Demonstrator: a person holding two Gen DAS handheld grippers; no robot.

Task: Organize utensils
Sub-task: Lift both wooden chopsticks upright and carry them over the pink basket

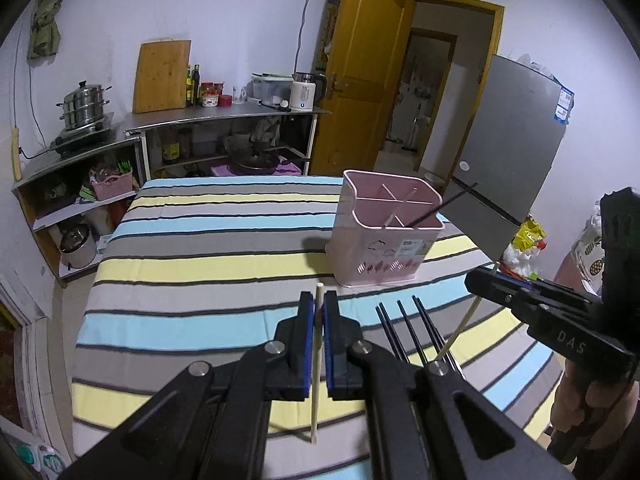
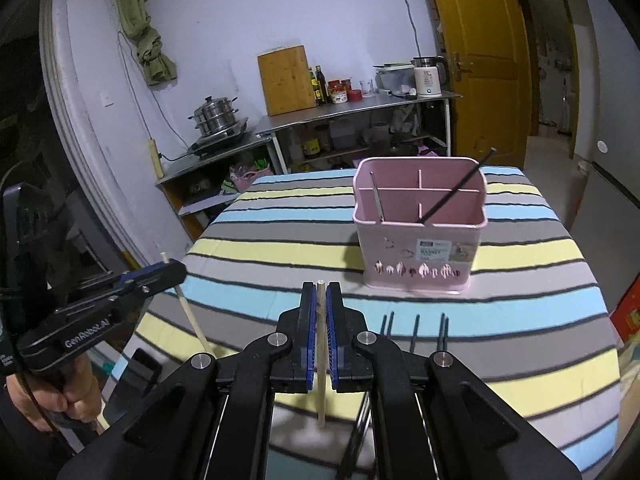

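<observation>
Left gripper: clenched on a pale wooden chopstick, which stands nearly upright between its blue pads, clear of the cloth.

Right gripper: clenched the same way on a second pale wooden chopstick, also held upright.

Holder: a pink plastic utensil caddy with dividers stands on the striped-cloth worktop, beyond both grippers.

Already sorted: one thin black chopstick leans out of a right-hand compartment; a slim metal-looking utensil stands in a left-hand one. From the left wrist view a pale stick also seems to sit inside, though I can't be sure.

Still lying out: several black chopsticks rest side by side on the cloth, just ahead of the grippers and near the caddy's front.

Progress, as I judge it: roughly midway. Two wooden sticks are in the air, not yet dropped in.

Left to do: carry both wooden chopsticks over a compartment and let them go, then gather the black ones.
</observation>
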